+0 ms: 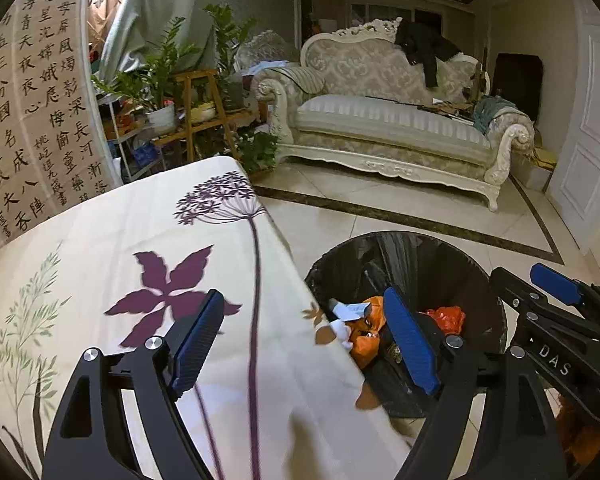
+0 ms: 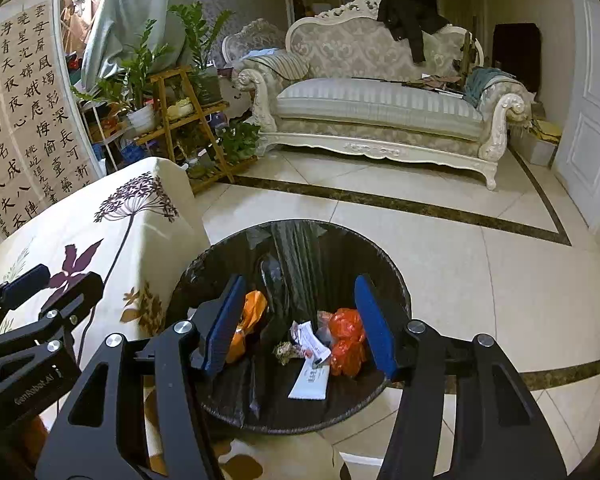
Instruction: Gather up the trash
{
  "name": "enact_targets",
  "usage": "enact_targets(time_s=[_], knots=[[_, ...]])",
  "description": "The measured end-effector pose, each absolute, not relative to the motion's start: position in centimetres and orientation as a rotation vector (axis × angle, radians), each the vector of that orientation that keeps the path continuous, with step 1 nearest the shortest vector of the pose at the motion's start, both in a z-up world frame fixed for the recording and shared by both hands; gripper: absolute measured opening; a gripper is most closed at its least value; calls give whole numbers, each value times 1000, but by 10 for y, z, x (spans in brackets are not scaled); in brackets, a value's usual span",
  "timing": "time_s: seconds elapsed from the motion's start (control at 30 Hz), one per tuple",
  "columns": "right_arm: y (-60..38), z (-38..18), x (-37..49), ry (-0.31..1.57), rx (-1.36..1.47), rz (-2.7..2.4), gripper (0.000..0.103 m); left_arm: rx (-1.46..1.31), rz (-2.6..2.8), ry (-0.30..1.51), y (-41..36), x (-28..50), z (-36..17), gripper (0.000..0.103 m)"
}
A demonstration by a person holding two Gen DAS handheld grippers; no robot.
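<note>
The black bin (image 2: 288, 412) sits under the spread jaws, with orange bags (image 2: 346, 340) and white paper (image 2: 310, 380) inside.

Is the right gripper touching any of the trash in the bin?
Apart. The right wrist view shows the right gripper open and empty above the bin, trash lying well below.

Soft, even indoor light fills both fisheye views, glossy floor tiles (image 2: 440, 240) throw pale glare, the bin (image 2: 284, 248) interior stays dim, straight lines bow toward black vignetted corners, and distant furniture looks slightly soft.
</note>
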State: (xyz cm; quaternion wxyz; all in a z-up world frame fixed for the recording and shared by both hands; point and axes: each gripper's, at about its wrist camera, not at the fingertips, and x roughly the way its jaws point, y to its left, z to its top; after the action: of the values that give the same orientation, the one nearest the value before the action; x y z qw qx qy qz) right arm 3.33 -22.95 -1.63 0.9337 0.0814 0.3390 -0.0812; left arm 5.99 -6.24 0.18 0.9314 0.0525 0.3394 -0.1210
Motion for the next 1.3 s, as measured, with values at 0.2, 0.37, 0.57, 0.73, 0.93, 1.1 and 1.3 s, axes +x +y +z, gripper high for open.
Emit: enact_targets(time_s=[0.2,0.37,0.57,0.73,0.93,1.1,1.3], knots=[[-221,-9,19,678,141,-166,56,109,-211,673,-52,46,7,81],[-217,-4,11,668,135,-163,56,95,-204,660,-45,37,12,82],[-213,0,3,656,128,-162,57,95,-190,641,-39,29,16,83],[-212,2,1,652,126,-161,57,85,-188,637,-36,26,18,83],[-211,5,0,645,125,-161,57,83,-189,637,-35,27,18,83],[-210,5,0,645,125,-161,57,83,-189,637,-35,27,18,83],[-210,5,0,644,125,-161,57,80,-188,637,-36,26,18,83]])
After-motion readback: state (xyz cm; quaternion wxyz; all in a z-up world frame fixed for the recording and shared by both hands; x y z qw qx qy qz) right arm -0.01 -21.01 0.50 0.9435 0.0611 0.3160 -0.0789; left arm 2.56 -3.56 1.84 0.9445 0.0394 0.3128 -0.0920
